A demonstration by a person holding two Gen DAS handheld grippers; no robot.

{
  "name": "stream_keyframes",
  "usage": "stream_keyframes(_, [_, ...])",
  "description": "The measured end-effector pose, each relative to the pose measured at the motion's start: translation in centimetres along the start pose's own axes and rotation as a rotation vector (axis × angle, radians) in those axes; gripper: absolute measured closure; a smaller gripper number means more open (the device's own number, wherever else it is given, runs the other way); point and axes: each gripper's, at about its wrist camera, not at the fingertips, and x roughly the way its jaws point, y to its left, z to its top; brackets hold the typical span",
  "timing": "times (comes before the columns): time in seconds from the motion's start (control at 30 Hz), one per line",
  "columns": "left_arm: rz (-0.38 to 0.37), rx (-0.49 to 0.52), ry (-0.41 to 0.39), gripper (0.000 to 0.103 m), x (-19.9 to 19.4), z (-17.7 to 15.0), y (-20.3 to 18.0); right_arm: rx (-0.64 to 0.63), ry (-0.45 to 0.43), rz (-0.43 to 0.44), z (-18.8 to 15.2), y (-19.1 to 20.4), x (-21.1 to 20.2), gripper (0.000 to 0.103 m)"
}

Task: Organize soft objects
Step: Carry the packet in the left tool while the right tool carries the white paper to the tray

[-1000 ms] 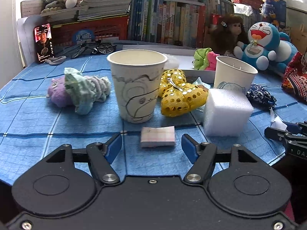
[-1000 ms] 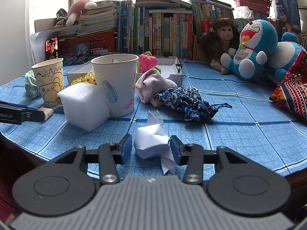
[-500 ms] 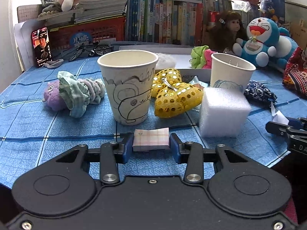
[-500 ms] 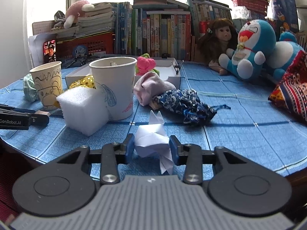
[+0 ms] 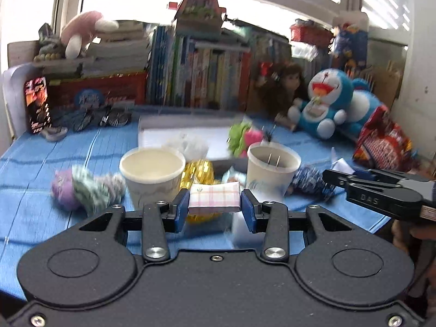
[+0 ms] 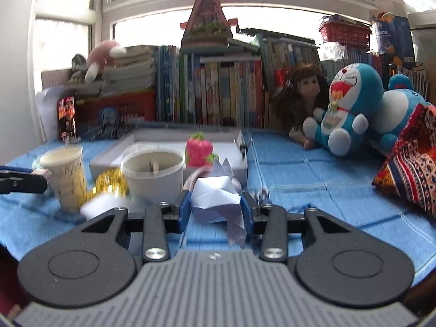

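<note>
My left gripper [image 5: 214, 210] is shut on a folded pink plaid cloth [image 5: 214, 197] and holds it above the blue tablecloth, in front of two paper cups [image 5: 152, 177] [image 5: 273, 171]. My right gripper [image 6: 215, 212] is shut on a white folded paper shape [image 6: 215, 194], lifted off the table. A white tray [image 6: 169, 143] behind the cups holds a pink and green soft toy [image 6: 199, 150]. A yellow sequin item [image 5: 197, 173], a purple plush with striped cloth [image 5: 81, 190] and a dark blue pouch [image 5: 310, 181] lie on the table.
The right gripper shows in the left wrist view [image 5: 381, 190] at the right. A Doraemon plush [image 6: 348, 109], a doll [image 6: 302, 95] and a patterned bag [image 6: 414, 160] sit at the back right. Books line the back edge [image 6: 218, 87]. A white foam block [image 6: 100, 207] lies near the cups.
Both grippers have lifted their objects off the table and risen, so the views now look down on the cups. The left gripper closed on the plaid cloth a moment before.
</note>
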Motion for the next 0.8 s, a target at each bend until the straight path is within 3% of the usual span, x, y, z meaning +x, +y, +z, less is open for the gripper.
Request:
stream_keyframes(0.33, [-0.03,-0.026,-0.025,0.064,2.0,8.0,1.7,0.093,-0.03,0.067,6.7,-1.6,2.5,0.058])
stream_keyframes(0.47, [-0.04,-0.085,0.042,0.064,5.1,11.5,3.3,0.088,-0.007,0.095,9.4,-1.6,4.8,0.058])
stream_keyframes(0.63, [-0.05,-0.153,0.139,0.064,10.1,14.9,4.7,0.096,0.084,0.109,12.1,-1.8,9.4,0.058])
stream_keyframes(0.8, [0.007,-0.161,0.235,0.064,15.9,17.0,5.4,0.112,0.198,0.101,13.3,-2.0,14.7,0.058])
